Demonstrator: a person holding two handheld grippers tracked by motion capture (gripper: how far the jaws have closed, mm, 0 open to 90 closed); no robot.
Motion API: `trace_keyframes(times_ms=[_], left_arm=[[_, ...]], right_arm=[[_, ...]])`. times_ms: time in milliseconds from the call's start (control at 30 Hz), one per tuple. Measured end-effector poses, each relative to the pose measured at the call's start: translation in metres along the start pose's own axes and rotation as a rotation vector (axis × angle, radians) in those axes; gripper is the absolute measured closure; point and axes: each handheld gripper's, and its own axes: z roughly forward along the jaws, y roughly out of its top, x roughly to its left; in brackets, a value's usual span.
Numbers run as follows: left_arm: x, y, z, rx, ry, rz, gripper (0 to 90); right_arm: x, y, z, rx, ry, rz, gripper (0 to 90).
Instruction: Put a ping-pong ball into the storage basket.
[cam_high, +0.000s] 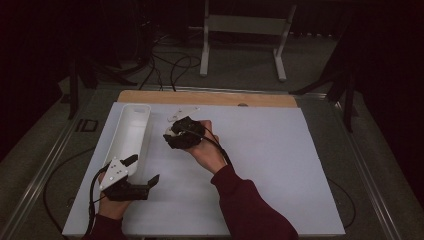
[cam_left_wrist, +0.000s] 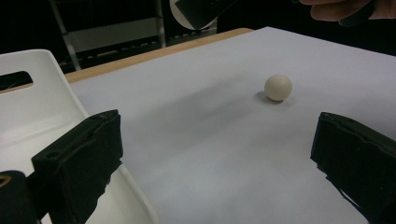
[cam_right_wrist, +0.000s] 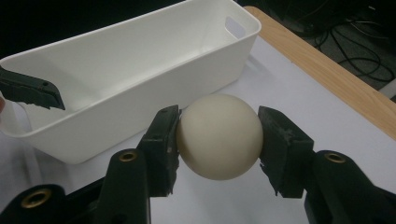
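Beside the bin (cam_right_wrist: 121, 60), a ball (cam_right_wrist: 219, 136) is held tight by the right gripper (cam_right_wrist: 219, 149); the left gripper (cam_left_wrist: 215, 154) is spread wide.

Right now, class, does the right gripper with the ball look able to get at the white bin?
Probably yes. The right gripper, jaws shut on the ball, sits close beside the white bin, whose top is open. Bare sheet lies between; the left gripper is at one end, off that path.
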Motion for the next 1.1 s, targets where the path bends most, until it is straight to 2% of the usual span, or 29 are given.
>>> trace_keyframes(times_ms=[1100], left_arm=[[0.0,0.0,0.0,0.0,-0.005,-0.001,2.7]], right_arm=[[0.005,0.013,0.012,-0.01,0.033,0.004,50.2]])
